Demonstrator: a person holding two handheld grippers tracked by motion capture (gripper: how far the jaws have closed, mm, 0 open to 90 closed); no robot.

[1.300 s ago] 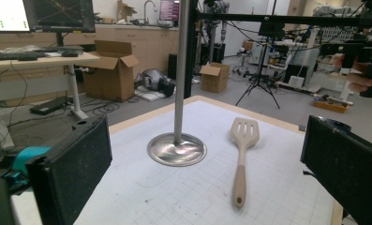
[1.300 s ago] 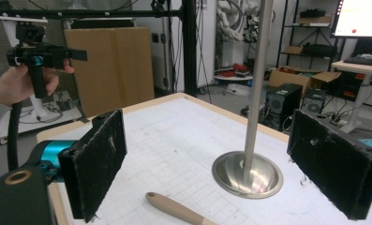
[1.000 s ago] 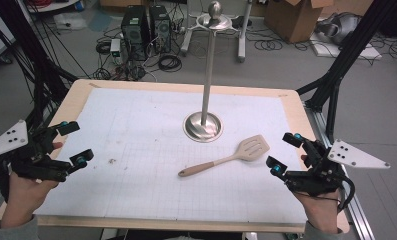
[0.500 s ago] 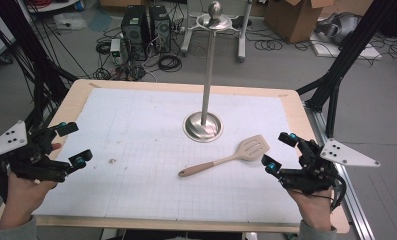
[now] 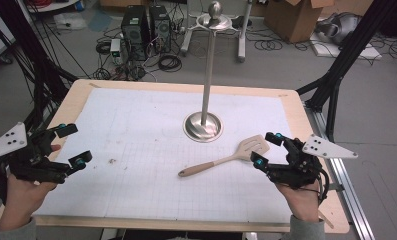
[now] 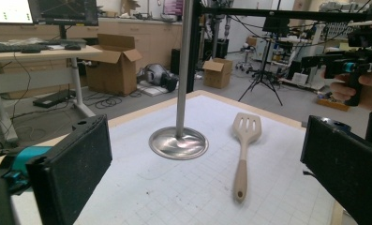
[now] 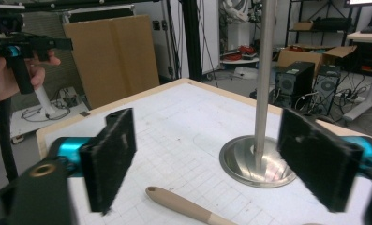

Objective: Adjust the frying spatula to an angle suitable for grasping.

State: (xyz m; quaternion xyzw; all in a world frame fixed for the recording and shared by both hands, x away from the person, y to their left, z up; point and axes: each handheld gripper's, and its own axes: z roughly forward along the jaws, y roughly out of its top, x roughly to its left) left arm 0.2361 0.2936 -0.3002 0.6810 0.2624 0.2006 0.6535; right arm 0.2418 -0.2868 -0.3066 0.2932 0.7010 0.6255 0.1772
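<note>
Since the earlier frame, the right claw has been brought in beside the spatula, and its jaws have just been closing slightly; they remain spread, with nothing pinched. The left claw is held spread at the table edge. The spatula lies flat, untouched: beige handle, slotted blade toward the stand. Judged early: grasping is yet to be done.

Left tongs gape wide, held level; right tongs — jaws just closing a little (nothing between them) — stand open.
</note>
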